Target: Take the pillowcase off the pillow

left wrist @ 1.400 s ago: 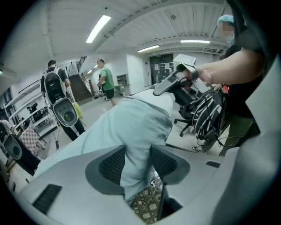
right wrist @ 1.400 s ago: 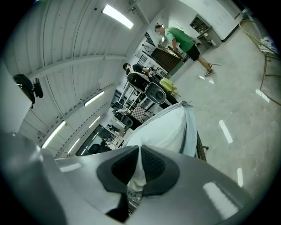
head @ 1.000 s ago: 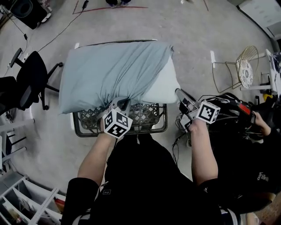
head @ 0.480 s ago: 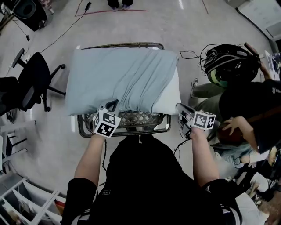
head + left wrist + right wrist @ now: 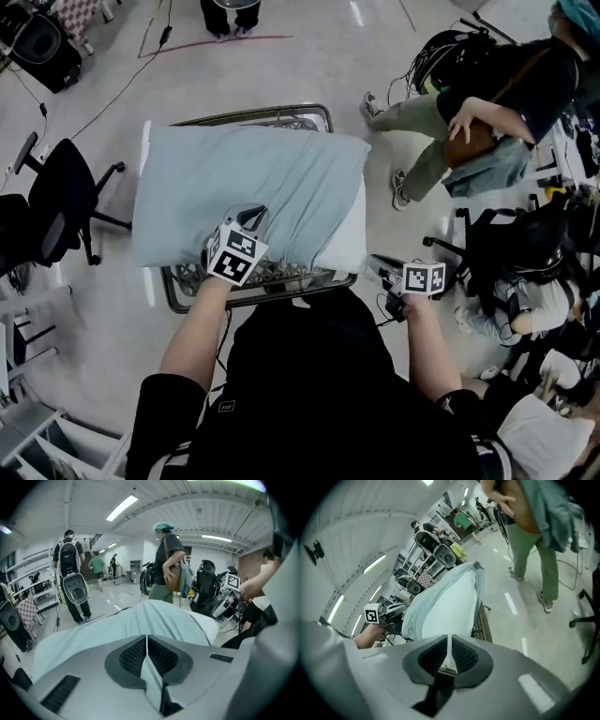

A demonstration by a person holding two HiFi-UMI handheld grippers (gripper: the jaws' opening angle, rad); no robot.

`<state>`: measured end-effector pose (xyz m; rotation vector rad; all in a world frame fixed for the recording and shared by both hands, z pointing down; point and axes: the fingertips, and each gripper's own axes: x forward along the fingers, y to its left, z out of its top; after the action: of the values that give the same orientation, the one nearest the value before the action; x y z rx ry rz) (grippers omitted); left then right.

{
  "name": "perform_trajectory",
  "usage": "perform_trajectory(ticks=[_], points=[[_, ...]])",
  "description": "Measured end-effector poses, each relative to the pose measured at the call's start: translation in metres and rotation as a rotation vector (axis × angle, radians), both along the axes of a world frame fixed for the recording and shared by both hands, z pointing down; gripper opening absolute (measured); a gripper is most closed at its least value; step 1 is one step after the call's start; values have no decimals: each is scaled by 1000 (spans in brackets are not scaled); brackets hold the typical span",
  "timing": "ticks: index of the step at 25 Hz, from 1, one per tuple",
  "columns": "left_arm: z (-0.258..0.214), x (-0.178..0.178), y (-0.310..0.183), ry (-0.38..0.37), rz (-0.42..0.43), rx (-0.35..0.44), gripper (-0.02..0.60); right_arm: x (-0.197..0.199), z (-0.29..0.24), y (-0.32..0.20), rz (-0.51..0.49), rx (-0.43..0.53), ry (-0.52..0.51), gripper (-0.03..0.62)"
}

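Pillow point(image 5: 352, 230) is lying across the wire crate point(image 5: 281, 283), with its white end poking out of the blue pillowcase point(image 5: 244, 173) at the crate's right edge. The left gripper point(image 5: 248, 216) has its jaws squeezed on a fold of the case by the front edge. The right gripper point(image 5: 382, 268) is off past the right edge, jaws just starting to part, nothing in them. I'd pin the bare pillow end with the right one, then drag the case off leftwards

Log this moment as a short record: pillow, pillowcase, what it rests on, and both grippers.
pillow: white end bare at the right, the rest covered
pillowcase: light blue, over most of the pillow
support: wire basket under the pillow
left gripper: shut on a fold of pillowcase at the near edge
right gripper: right of the pillow, not touching it; jaws opening, nothing between them
task state: pillowcase not yet off
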<state>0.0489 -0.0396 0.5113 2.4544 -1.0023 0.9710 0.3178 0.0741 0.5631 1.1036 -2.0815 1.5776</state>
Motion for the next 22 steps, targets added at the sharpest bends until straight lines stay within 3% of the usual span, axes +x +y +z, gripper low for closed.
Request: perform_trajectory(ticks=[5, 8, 13, 17, 22], points=[[-2, 39, -38, -10, 63, -5, 20, 29, -4, -46, 21, 53, 43, 101], [4, 66, -68, -47, 86, -16, 73, 37, 11, -89, -46, 70, 118, 112], [26, 101, -134, -103, 81, -52, 95, 33, 38, -179, -178, 109, 170, 126], [52, 114, -180, -138, 44, -96, 109, 21, 59, -235, -233, 108, 97, 169], [85, 117, -202, -186, 29, -184, 113, -1, 80, -250, -352, 39, -62, 259]])
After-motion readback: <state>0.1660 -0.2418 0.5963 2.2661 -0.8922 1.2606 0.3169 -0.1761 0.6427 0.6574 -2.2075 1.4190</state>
